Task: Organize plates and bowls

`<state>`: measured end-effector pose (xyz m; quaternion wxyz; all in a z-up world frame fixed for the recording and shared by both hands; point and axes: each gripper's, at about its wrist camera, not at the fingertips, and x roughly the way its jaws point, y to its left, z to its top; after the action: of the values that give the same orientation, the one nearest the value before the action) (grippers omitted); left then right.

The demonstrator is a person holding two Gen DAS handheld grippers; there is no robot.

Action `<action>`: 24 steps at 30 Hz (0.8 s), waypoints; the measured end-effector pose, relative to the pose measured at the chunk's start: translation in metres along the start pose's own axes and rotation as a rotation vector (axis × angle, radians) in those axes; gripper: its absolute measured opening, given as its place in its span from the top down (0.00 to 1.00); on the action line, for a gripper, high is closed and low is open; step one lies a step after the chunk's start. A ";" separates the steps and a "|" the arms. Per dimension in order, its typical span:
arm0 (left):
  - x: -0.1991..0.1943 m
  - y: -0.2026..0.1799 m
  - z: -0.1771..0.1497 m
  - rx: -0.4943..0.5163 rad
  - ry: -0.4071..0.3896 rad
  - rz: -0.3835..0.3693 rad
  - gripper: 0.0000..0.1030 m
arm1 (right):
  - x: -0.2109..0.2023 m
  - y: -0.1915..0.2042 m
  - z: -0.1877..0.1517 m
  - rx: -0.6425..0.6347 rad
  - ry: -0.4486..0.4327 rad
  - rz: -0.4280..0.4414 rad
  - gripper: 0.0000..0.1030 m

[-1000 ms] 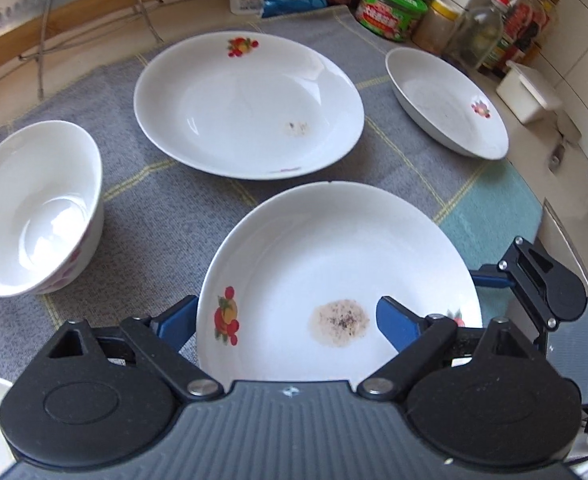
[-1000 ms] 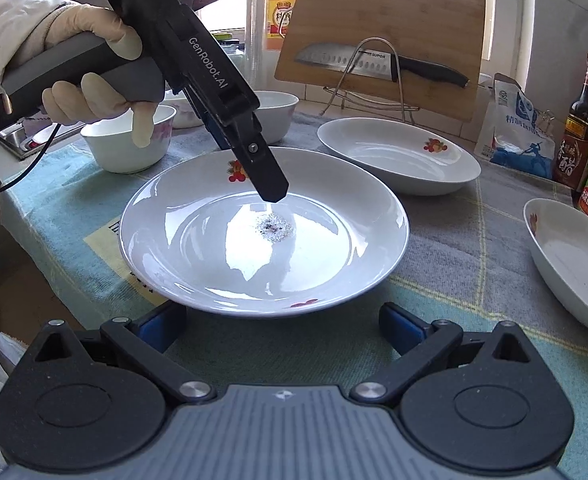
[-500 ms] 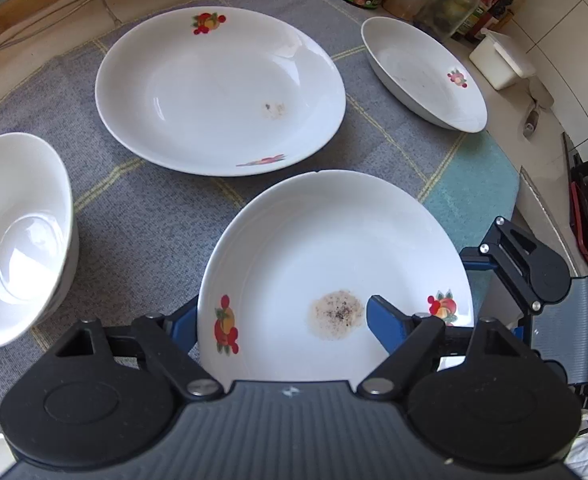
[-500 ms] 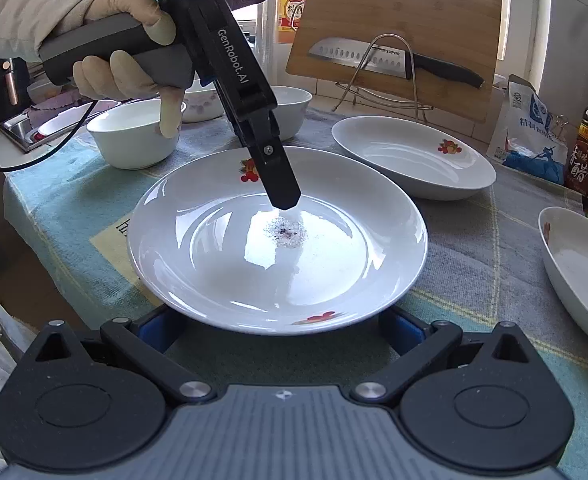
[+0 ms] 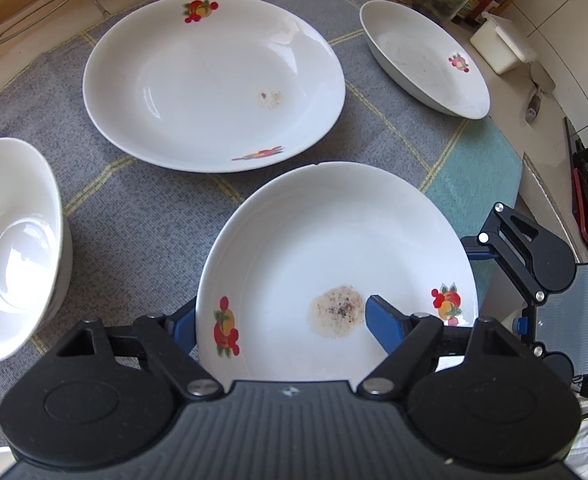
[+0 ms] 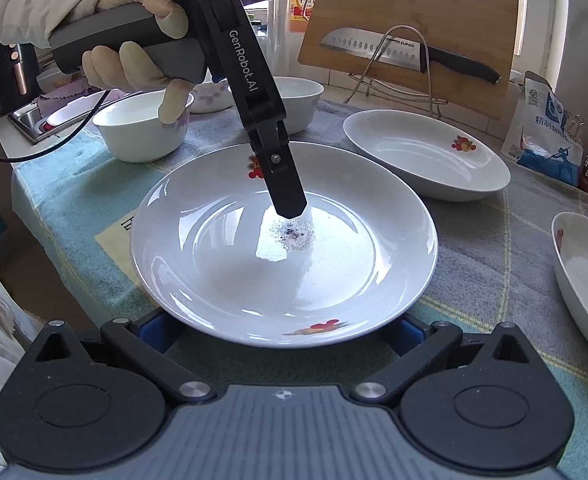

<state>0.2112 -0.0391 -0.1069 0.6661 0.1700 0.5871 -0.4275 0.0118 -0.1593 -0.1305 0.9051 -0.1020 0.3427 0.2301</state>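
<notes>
Your left tool [image 5: 279, 308] is spread wide around the near rim of the white shallow ceramic plate with red fruit prints and a speckled brown stain [image 5: 334, 240]. Its right blue finger [image 5: 386, 326] lies over the plate's inside, just beside the stain, while the left finger [image 5: 181, 322] is mostly hidden behind the rim. It is not clamped on anything.

Your right tool [image 6: 279, 328] is also spread wide, with both blue fingers tucked out of sight under the opposite rim of the same plate [image 6: 253, 272]. You cannot tell from either view whether they touch its underside.

The plate sits on the grey and teal checked cloth [image 5: 141, 216] covering the desk. A second white fruit-print plate [image 5: 197, 80] lies just behind it, and a white oval dish [image 5: 422, 56] lies farther off to the right.

Only the right wrist view shows your gloved left hand [image 6: 133, 64] gripping the handle. It also shows the left tool [image 6: 289, 200] slanting down, with its tip right above the stain, and a wooden cutting board [image 6: 414, 20] with a knife [image 6: 398, 50] on a wire rack.

Only the left wrist view shows the white deep bowl [image 5: 9, 240] close on the left, and the right tool [image 5: 526, 256] at the plate's right edge.
</notes>
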 end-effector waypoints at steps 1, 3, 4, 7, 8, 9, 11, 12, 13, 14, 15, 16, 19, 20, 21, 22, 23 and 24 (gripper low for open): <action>0.001 0.000 0.001 0.004 0.009 -0.006 0.17 | 0.001 0.000 0.001 -0.001 0.003 -0.001 0.00; 0.001 0.001 0.002 -0.005 0.015 -0.013 0.17 | 0.001 0.000 0.002 -0.001 0.010 0.000 0.00; 0.001 0.001 0.003 -0.006 0.018 -0.015 0.17 | 0.001 0.000 0.002 -0.001 0.013 0.000 0.00; 0.002 0.001 0.002 -0.004 0.021 -0.015 0.17 | 0.001 -0.001 0.004 -0.001 0.024 0.002 0.00; 0.002 0.000 0.001 -0.004 0.021 -0.014 0.17 | 0.001 -0.001 0.004 -0.001 0.027 0.003 0.00; 0.002 0.000 0.001 -0.004 0.020 -0.014 0.17 | 0.002 -0.001 0.005 -0.002 0.029 0.004 0.00; 0.001 0.000 0.000 -0.004 0.016 -0.013 0.17 | 0.001 -0.002 0.006 0.000 0.027 0.006 0.00; 0.000 0.000 0.000 -0.003 0.015 -0.013 0.17 | 0.001 -0.003 0.007 0.002 0.025 0.010 0.00; -0.001 0.000 0.001 -0.003 0.013 -0.014 0.17 | 0.000 -0.004 0.007 0.003 0.025 0.012 0.00; -0.002 0.000 0.001 -0.003 0.012 -0.016 0.17 | -0.001 -0.005 0.008 0.002 0.025 0.013 0.00; -0.004 0.000 0.001 -0.003 0.010 -0.016 0.17 | -0.002 -0.005 0.008 -0.001 0.024 0.013 0.00; -0.005 0.000 0.002 -0.003 0.006 -0.016 0.17 | -0.003 -0.006 0.008 -0.006 0.021 0.012 0.00; -0.011 -0.003 0.005 -0.003 -0.004 -0.016 0.17 | -0.008 -0.010 0.010 -0.018 0.019 0.012 0.00; -0.013 -0.004 0.007 -0.001 -0.007 -0.014 0.17 | -0.009 -0.011 0.011 -0.020 0.016 0.013 0.00; -0.014 -0.006 0.009 0.000 -0.012 -0.013 0.17 | -0.011 -0.014 0.011 -0.021 0.014 0.016 0.00; -0.016 -0.007 0.011 0.000 -0.017 -0.013 0.17 | -0.013 -0.017 0.012 -0.020 0.011 0.019 0.00; -0.017 -0.009 0.013 -0.002 -0.021 -0.013 0.17 | -0.015 -0.020 0.013 -0.019 0.010 0.022 0.00; -0.018 -0.010 0.016 -0.003 -0.025 -0.013 0.17 | -0.017 -0.022 0.013 -0.021 0.009 0.022 0.00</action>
<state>0.2144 -0.0494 -0.0834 0.6709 0.1598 0.5804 -0.4331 0.0190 -0.1801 -0.1086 0.8999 -0.1086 0.3454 0.2431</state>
